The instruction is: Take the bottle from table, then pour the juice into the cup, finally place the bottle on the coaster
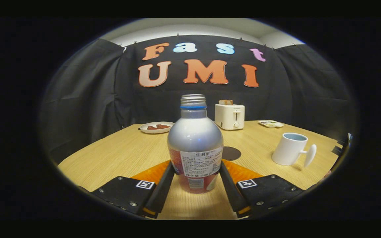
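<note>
The bottle [195, 145] stands upright at the centre of the frame on the wooden table [117, 158]. It has no cap, so its threaded neck is open. The gripper [196, 180] holds it low on the labelled body, one finger pressing each flank, so the fingers are pinching the bottle. Its base appears to rest on the table, though the contact is hard to confirm.

The step in hand looks like the take. Keep the grasp firm, because the hold sits well below the bottle's shoulder and the top may tip. Lift straight up and keep the open neck vertical until it is over the cup.

The dark round coaster [231, 153] lies just behind the bottle, to its right. The white cup [289, 148] stands at centre right, well apart from the bottle, with its handle turned toward the right edge. Carry the bottle right and tilt slowly over the cup's rim.

In the upper middle of the frame, a toaster [229, 116] and a plate [156, 127] stand at the table's far edge.
</note>
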